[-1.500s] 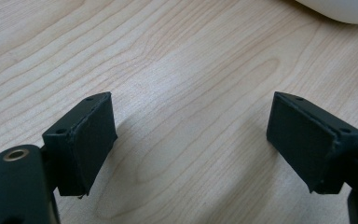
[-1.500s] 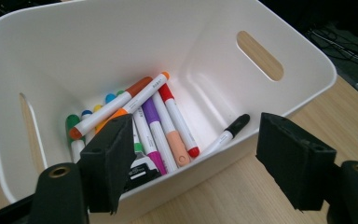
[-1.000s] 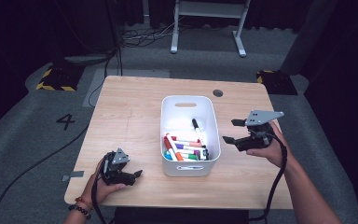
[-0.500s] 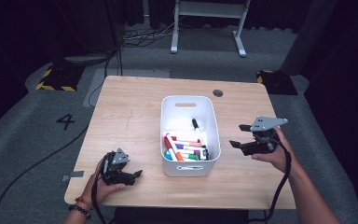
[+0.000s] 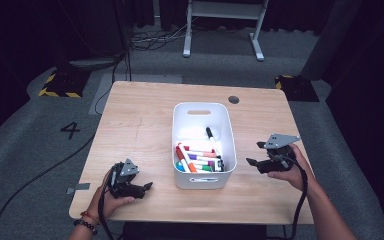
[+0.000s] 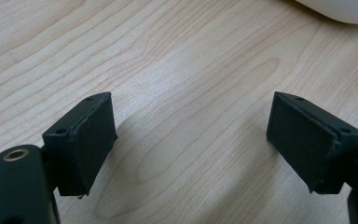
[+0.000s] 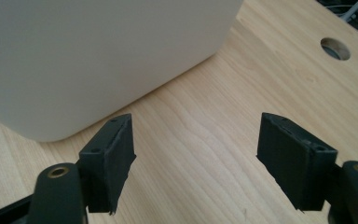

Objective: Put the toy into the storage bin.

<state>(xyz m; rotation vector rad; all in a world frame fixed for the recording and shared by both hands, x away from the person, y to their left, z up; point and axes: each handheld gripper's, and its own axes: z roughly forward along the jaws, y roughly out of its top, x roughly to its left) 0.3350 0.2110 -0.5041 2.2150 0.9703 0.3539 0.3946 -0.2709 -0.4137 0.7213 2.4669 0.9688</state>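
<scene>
White bin (image 5: 203,181) of markers (image 5: 198,161) sits mid-worktop (image 5: 140,120); left gripper (image 5: 147,187) and right gripper (image 5: 256,153) flank it — fingers wide open, empty; the sorting looks finished.

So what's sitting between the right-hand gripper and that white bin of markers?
Nothing: in the high view only bare wooden table separates the right gripper from the white bin.
</scene>
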